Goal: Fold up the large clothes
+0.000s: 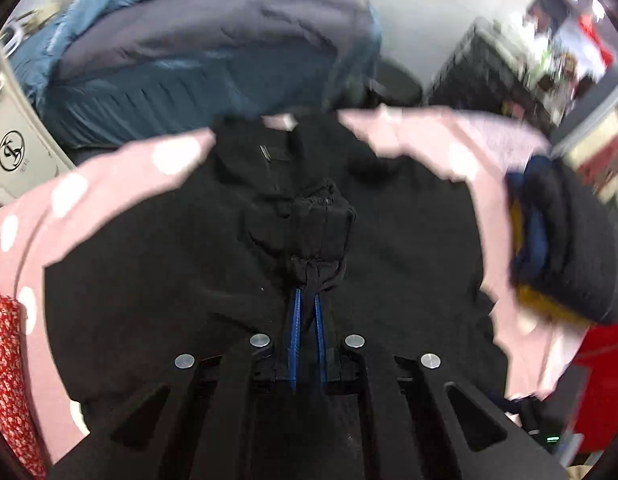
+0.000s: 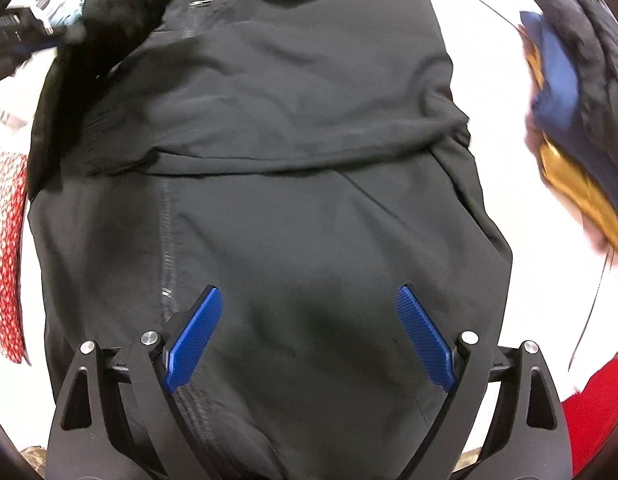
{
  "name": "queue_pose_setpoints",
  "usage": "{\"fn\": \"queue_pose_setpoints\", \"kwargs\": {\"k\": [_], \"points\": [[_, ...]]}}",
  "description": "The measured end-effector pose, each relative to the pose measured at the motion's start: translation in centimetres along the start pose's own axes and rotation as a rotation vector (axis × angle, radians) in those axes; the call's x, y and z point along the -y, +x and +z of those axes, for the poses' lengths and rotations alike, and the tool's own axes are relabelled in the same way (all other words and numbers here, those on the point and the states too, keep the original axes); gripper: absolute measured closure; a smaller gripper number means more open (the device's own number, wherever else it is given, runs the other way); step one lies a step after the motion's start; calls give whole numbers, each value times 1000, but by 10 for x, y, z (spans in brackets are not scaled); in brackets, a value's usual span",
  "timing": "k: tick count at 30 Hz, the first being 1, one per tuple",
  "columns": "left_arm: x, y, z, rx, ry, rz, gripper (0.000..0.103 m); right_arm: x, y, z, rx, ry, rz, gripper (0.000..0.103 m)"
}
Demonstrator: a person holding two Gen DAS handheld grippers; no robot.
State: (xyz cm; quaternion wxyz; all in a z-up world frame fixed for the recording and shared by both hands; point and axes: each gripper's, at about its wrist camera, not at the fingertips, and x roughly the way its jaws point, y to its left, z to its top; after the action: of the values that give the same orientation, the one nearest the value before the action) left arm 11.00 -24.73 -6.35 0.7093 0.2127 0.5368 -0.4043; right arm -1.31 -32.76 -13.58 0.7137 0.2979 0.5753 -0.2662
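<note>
A large black jacket (image 2: 293, 128) with a front zipper lies spread on a pink dotted cloth (image 1: 69, 200); in the right wrist view one sleeve is folded across its chest. My left gripper (image 1: 308, 300) is shut on a black sleeve cuff (image 1: 319, 232) and holds it above the jacket's middle (image 1: 149, 264). My right gripper (image 2: 309, 300) is open and empty, its blue pads (image 2: 197, 332) spread just above the jacket's lower part. The left gripper's body (image 2: 17, 28) shows at the top left of the right wrist view.
A folded stack of dark blue, black and mustard clothes (image 1: 561, 240) sits at the right, also in the right wrist view (image 2: 569, 100). Red floral fabric (image 2: 5, 248) lies at the left. A blue and grey heap of clothing (image 1: 197, 48) lies behind. Something red (image 2: 597, 404) is at the lower right.
</note>
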Motion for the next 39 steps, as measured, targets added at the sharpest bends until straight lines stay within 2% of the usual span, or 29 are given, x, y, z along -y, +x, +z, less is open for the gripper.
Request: {"fn": "queue_pose_setpoints", "kwargs": {"k": [2, 3, 4, 6, 8, 9, 13, 16, 19, 22, 23, 28, 31, 36, 39], "points": [[14, 25, -6, -41, 24, 60, 93, 8, 2, -3, -10, 18, -4, 15], [19, 35, -7, -65, 38, 77, 88, 12, 4, -5, -19, 26, -6, 15], [24, 44, -9, -90, 48, 78, 63, 14, 6, -7, -25, 31, -6, 15], [27, 53, -11, -131, 36, 30, 25, 18, 9, -9, -38, 35, -5, 15], [34, 50, -13, -104, 31, 6, 17, 18, 11, -9, -48, 30, -5, 15], [37, 47, -13, -99, 34, 1, 8, 17, 12, -7, -48, 26, -5, 15], [41, 35, -19, -81, 69, -7, 7, 11, 12, 3, -43, 8, -1, 15], [30, 21, -31, -77, 67, -25, 7, 5, 10, 11, -26, -4, 4, 15], [8, 8, -58, -69, 30, -45, 7, 2, 10, 16, -15, -14, 14, 15], [-21, 5, -97, -82, 9, 23, 7, -5, 16, 23, -32, -26, 41, 15], [-34, 2, -114, -93, -12, 52, 7, -9, 16, 27, -26, -28, 50, 15], [-96, -21, -167, -98, -180, 86, 7, -32, 8, 62, 34, -64, 115, 15], [-131, -29, -194, -111, -293, 156, 7, -55, 13, 92, 47, -76, 143, 15], [-159, -34, -223, -123, -408, 232, 7, -106, 18, 131, 102, -148, 147, 15], [-164, -31, -234, -146, -444, 240, 7, -136, 28, 143, 107, -229, 98, 15]]}}
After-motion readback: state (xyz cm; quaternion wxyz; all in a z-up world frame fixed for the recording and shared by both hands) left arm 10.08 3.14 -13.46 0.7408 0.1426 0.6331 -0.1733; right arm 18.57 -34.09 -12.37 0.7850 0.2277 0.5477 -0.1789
